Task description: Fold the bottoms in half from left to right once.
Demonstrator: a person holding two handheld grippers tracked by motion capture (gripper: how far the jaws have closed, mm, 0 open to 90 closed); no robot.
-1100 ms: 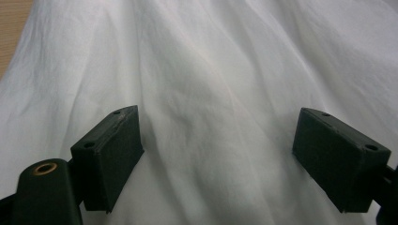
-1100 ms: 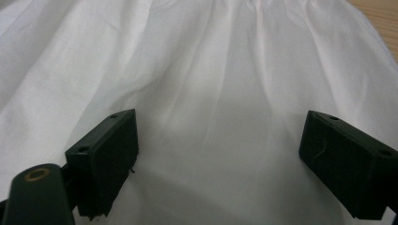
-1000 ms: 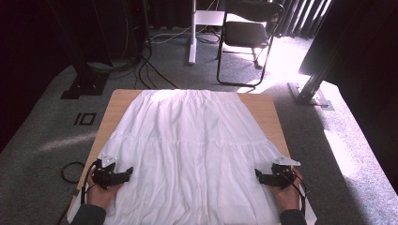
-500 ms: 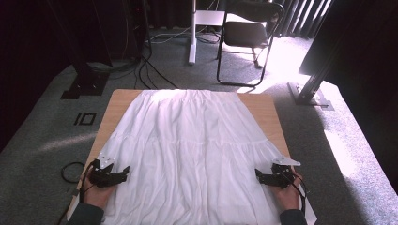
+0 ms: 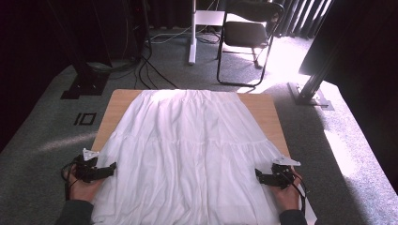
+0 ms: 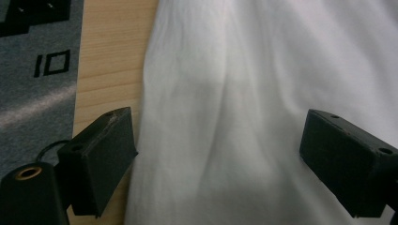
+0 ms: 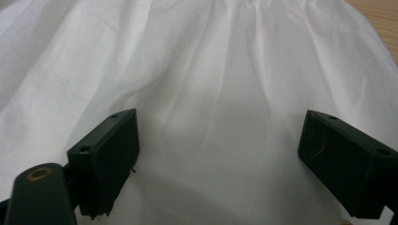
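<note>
A white gathered skirt [image 5: 187, 150] lies spread flat over most of a wooden table [image 5: 117, 101], waistband at the far end. My left gripper [image 5: 109, 169] hovers at the skirt's near left edge, jaws pointing inward. They have just been opening and stand open, with the cloth [image 6: 244, 93] lying loose under the gap of this gripper [image 6: 218, 154] and bare wood [image 6: 112, 56] beside the left jaw. At the near right edge my right gripper [image 5: 259, 176] is open too. In its own view the gripper [image 7: 218, 154] has only skirt fabric [image 7: 211, 70] beneath it.
Beyond the table stand a black folding chair [image 5: 248, 33] and a white stand post [image 5: 191, 33]. Cables [image 5: 141, 61] and a black stand base [image 5: 84, 86] lie on the grey carpet at the left, a metal foot [image 5: 309, 96] at the right.
My left gripper has slid outward, toward the table's left edge. The right gripper and the skirt have stayed where they were.
</note>
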